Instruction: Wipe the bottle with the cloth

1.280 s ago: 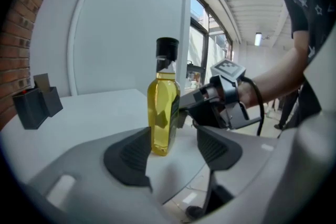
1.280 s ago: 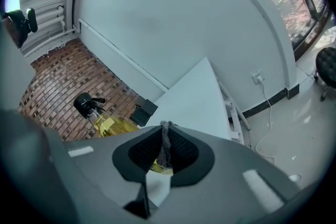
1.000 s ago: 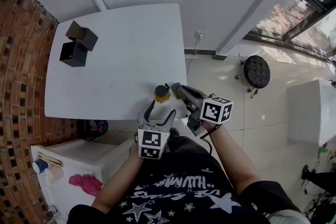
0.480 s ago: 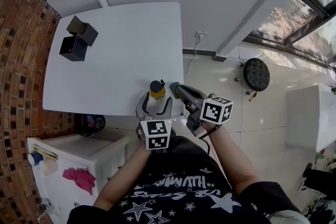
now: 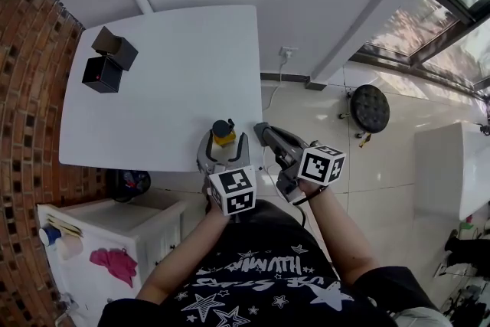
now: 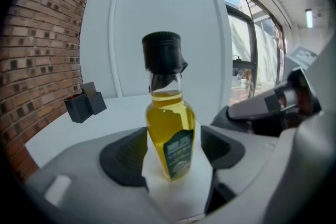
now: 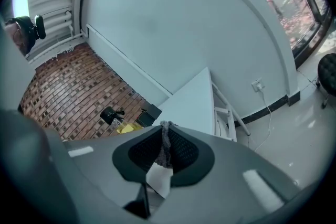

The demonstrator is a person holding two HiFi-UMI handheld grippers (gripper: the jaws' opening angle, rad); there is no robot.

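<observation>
Two black boxes [image 5: 107, 63] sat at white table's [image 5: 168, 73] far-left corner, well apart from oil bottle [image 6: 169, 128]. Bottle, yellow w/ black cap, stood upright at near edge btwn left gripper's [image 5: 223, 145] spread jaws, unsqueezed. Right gripper [image 7: 164, 147] pinched grey cloth [image 7: 166, 139].

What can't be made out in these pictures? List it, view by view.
Right gripper view: the cloth shows only as a thin grey strip pinched in the right tongs; their pads hide the rest.
Left gripper view: the label print on the bottle is too blurred to read.
Head view: the black boxes are too small to tell what they are.
</observation>
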